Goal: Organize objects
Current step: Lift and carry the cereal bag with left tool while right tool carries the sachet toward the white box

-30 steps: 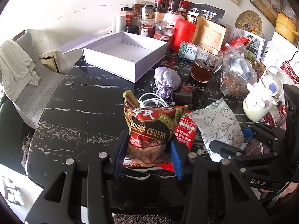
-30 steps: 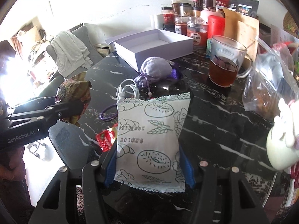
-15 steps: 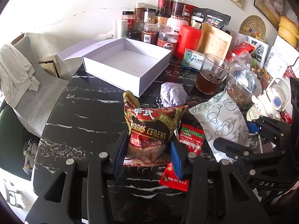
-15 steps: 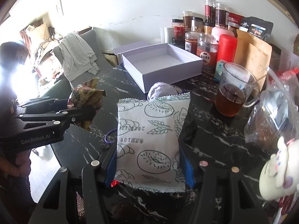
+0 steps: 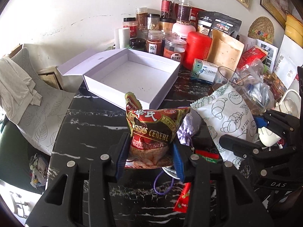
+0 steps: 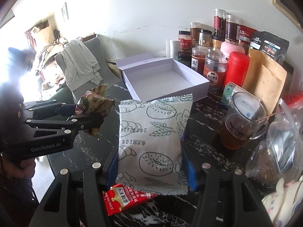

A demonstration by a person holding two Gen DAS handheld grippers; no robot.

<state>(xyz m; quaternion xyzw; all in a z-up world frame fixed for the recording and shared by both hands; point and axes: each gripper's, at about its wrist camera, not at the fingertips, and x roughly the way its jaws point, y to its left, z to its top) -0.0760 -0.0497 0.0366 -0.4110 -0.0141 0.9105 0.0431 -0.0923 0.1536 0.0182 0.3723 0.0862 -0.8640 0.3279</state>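
Black marble table (image 5: pixel 90 124); left gripper (image 5: pixel 149 155) clamps crinkled red cereal packet (image 5: pixel 151 130); right gripper (image 6: pixel 149 162) clamps white pastry-print packet (image 6: pixel 153 141).

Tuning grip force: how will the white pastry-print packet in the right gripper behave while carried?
The white packet looks puffy and soft, so it probably flexes rather than staying stiff. Clamped low in the right gripper, its upper part stands free and may sway. It seems light for its size; the film could be slippery.
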